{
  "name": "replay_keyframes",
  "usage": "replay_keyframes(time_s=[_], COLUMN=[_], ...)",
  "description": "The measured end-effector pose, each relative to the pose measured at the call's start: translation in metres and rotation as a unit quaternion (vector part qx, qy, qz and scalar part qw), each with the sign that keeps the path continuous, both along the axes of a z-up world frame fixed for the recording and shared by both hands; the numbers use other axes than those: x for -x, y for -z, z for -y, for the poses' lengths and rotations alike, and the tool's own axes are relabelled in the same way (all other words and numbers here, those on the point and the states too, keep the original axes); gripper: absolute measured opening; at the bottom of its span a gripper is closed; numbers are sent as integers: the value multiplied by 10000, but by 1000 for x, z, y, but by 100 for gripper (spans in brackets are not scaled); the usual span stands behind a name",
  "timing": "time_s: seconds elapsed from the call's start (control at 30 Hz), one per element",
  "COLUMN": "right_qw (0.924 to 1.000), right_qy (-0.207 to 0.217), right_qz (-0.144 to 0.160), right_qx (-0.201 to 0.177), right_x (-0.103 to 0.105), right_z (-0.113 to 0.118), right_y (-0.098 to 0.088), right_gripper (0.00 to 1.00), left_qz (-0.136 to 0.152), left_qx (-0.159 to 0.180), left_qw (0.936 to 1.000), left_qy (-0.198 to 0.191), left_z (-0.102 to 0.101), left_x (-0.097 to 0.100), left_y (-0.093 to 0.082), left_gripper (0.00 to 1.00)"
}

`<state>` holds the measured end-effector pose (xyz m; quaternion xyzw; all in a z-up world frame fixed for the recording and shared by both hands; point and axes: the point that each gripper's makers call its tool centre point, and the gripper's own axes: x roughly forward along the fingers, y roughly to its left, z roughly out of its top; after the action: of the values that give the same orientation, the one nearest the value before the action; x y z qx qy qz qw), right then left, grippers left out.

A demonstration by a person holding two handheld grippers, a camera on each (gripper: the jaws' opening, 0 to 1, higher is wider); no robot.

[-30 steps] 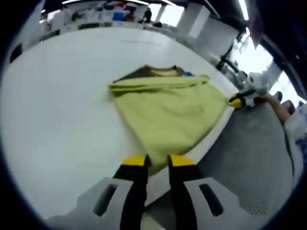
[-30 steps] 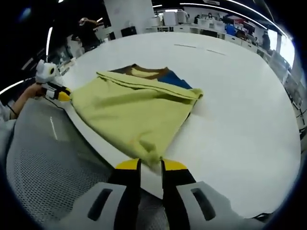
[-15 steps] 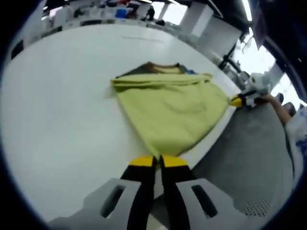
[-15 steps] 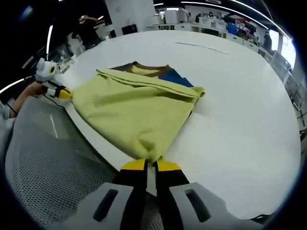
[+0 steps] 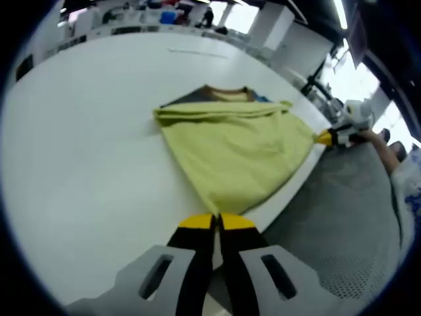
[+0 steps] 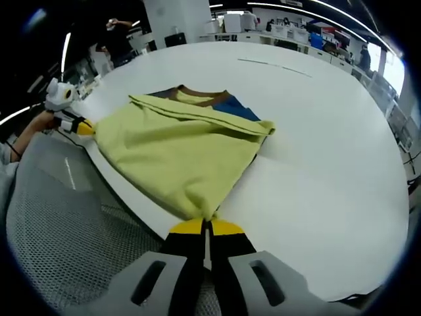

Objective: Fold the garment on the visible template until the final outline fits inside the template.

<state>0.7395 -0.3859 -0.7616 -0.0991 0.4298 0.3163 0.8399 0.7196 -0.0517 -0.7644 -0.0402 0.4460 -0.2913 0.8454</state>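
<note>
A yellow-green garment [image 5: 233, 148] lies folded on the white table [image 5: 85, 138], its near hem reaching the table edge. Beyond its far fold a brown and blue piece [image 5: 220, 94] peeks out. My left gripper [image 5: 216, 222] is shut on the garment's near corner. My right gripper [image 5: 331, 137] pinches the garment's other corner at the right. In the right gripper view the garment [image 6: 184, 148] spreads ahead, and my right gripper [image 6: 206, 228] is shut on its nearest corner. The left gripper [image 6: 80, 126] holds the far-left corner there. The brown and blue piece [image 6: 220, 103] shows at the back.
A grey mesh surface [image 5: 342, 217] lies below the table edge, also visible as grey mesh [image 6: 59, 217] in the right gripper view. A person's hand [image 6: 36, 125] holds the far gripper. Desks and clutter stand far beyond the wide white table [image 6: 329, 151].
Both grippers stood open around the garment's near corners a second ago; both have since shut on the cloth. The garment's shape has hardly shifted.
</note>
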Motion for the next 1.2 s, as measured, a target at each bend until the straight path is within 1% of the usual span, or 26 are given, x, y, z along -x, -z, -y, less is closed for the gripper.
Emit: replay_keyframes(time_s=[0.17,0.37,0.5,0.6,0.63,0.7,0.73,0.77,0.8,0.87,0.9,0.93,1.03,1.2], right_qw=[10000,9996,9991,9985,9972,9971,9954,9944,9942,9909,9904,9885,9872,9866], right_qy=[2,-133,-255,-369,-528,-546,-656,-738,-803,-1065,-1111,-1261,-1363,-1414], right_qz=[88,230,346,402,524,519,676,716,659,694,680,671,623,487], right_qx=[39,19,41,4,30,73,168,223,282,435,452,491,548,648], right_x=[-4,-7,-9,-7,-7,-4,-6,-5,-2,2,3,5,5,6], right_z=[2,1,4,5,4,5,5,5,6,5,5,5,7,9], right_y=[-7,-22,-28,-29,-30,-29,-30,-30,-27,-23,-21,-18,-11,0], right_gripper=[2,2,2,1,1,1,1,1,1,1,1,1,1,1], left_qz=[-13,141,217,220,226,201,184,164,113,71,37,-1,-70,-174], left_qx=[-12,-13,14,25,26,34,25,13,-2,-39,-51,-64,-134,-129], left_qw=[10000,9999,9998,9998,9997,9998,9998,9999,9999,10000,10000,10000,9999,9998], left_qy=[8,35,42,16,-4,-19,-9,11,27,21,18,3,2,-3], left_z=[0,-2,-2,-3,-3,-3,-3,-3,-2,-3,-3,-4,-5,-4], left_x=[-1,-5,-7,-7,-6,-5,-4,-2,0,1,2,3,4,6], left_y=[-3,-19,-28,-28,-28,-27,-26,-24,-22,-17,-15,-13,-8,-5], left_gripper=[0,0,0,0,0,0,0,0,0,0,0,0,0,0])
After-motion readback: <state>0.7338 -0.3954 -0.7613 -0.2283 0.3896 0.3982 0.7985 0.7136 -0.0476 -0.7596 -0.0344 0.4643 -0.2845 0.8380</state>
